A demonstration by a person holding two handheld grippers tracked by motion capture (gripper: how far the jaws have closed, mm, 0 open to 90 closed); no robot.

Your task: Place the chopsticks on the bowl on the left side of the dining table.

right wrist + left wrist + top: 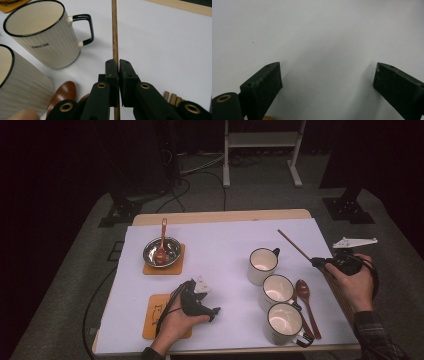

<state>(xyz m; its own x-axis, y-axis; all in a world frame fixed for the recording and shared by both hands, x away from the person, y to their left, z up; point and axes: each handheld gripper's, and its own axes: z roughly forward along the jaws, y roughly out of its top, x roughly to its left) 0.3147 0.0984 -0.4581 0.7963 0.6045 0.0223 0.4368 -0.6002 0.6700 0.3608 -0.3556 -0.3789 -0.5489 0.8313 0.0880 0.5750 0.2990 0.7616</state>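
Our right gripper (117, 66) pinches one chopstick (114, 30) near its end; we judge it could pivot and strike the mug (40, 32). Left gripper (327, 82) idles agape.

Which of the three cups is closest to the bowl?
The far cup, at the top of the row. It stands nearest the metal bowl; the middle cup and the near cup sit closer to the table's front edge.

Chopstick (114, 32): brown wood, fine grain, matt. Mugs (41, 32): cream, ribbed walls, glossy black rims. Spoon (63, 93): wood, glossy reddish lacquer. Bowl (162, 251): polished metal. Coasters (155, 312): matt orange. Worktop (220, 216): pale wood under smooth matt white sheet (225, 245). Right gripper (118, 65): matt black plastic.
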